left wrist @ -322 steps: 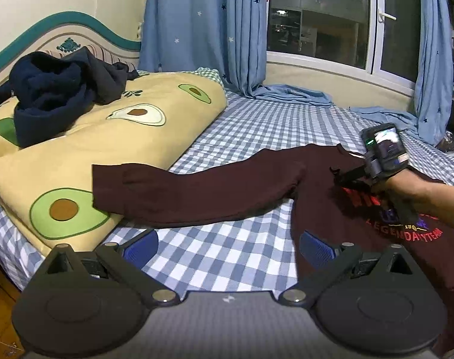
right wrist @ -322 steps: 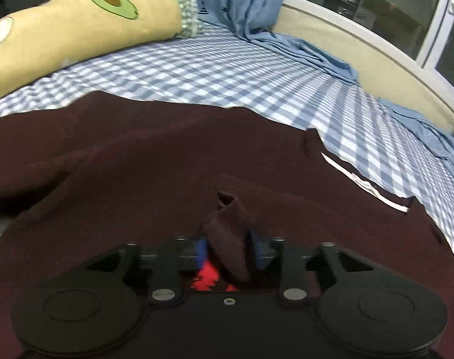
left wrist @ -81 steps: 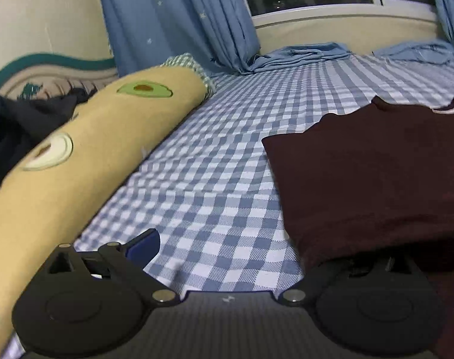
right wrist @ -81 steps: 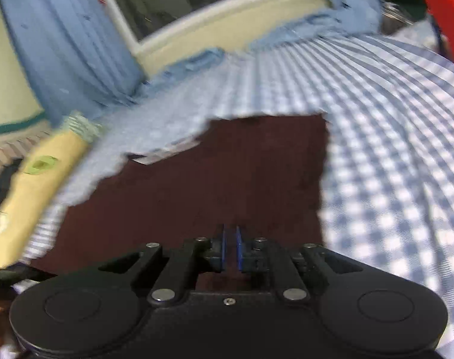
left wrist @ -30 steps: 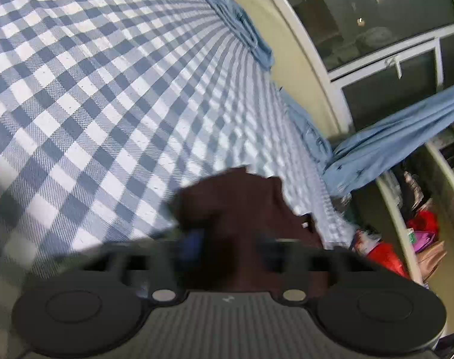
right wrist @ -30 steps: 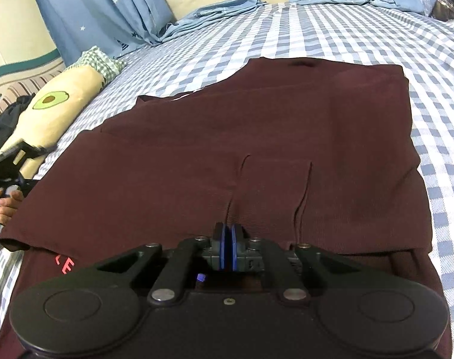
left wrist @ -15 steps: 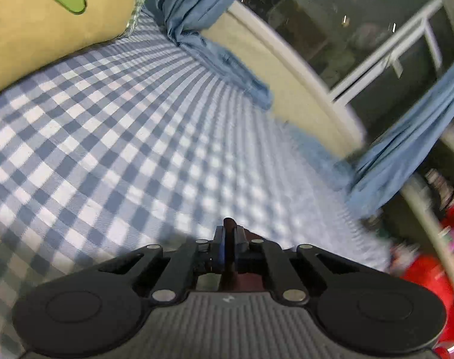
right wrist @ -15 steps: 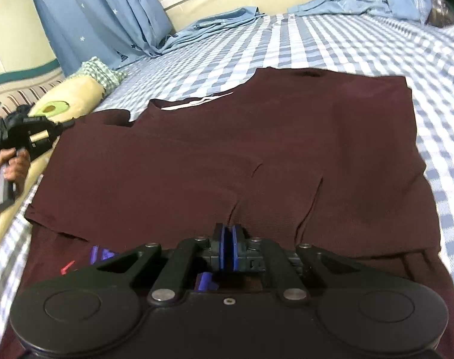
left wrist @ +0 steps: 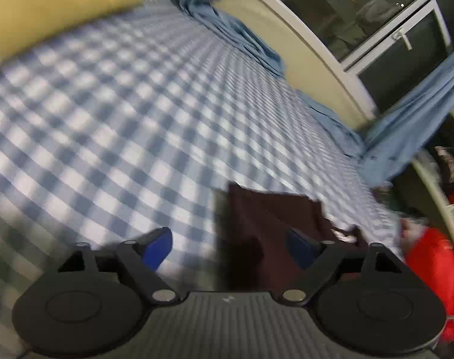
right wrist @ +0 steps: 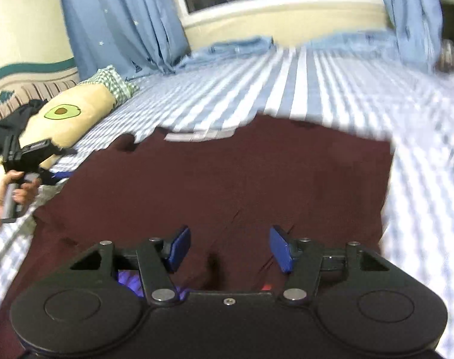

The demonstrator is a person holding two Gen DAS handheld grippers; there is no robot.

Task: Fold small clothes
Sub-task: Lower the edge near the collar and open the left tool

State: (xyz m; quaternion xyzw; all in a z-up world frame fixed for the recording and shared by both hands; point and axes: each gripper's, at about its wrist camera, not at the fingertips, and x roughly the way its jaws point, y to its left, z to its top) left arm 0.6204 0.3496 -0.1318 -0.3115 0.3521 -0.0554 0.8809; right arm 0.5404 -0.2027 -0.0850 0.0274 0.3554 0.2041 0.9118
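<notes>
A dark maroon shirt point(right wrist: 242, 179) lies folded flat on the blue checked bed sheet point(right wrist: 331, 83), its white collar label at the far edge. My right gripper point(right wrist: 230, 248) hovers just above its near hem; the jaws are opening and the cloth under them is loose. In the left wrist view my left gripper point(left wrist: 230, 248) is also opening, its blue pads wide apart above the shirt's corner point(left wrist: 266, 215), touching nothing. From the right wrist view the left gripper point(right wrist: 32, 155) shows at the shirt's left edge, held by a hand.
A yellow avocado-print pillow point(right wrist: 68, 113) and a dark garment point(right wrist: 5, 125) lie at the bed's head. Blue curtains point(right wrist: 122, 21) hang below the window at the far side. Something red point(left wrist: 433, 272) sits beyond the bed's right edge.
Both grippers were shut on the shirt's folded edge; both have since let go, spread their jaws and lifted slightly. The shirt's lower part now lies folded over the upper part.
</notes>
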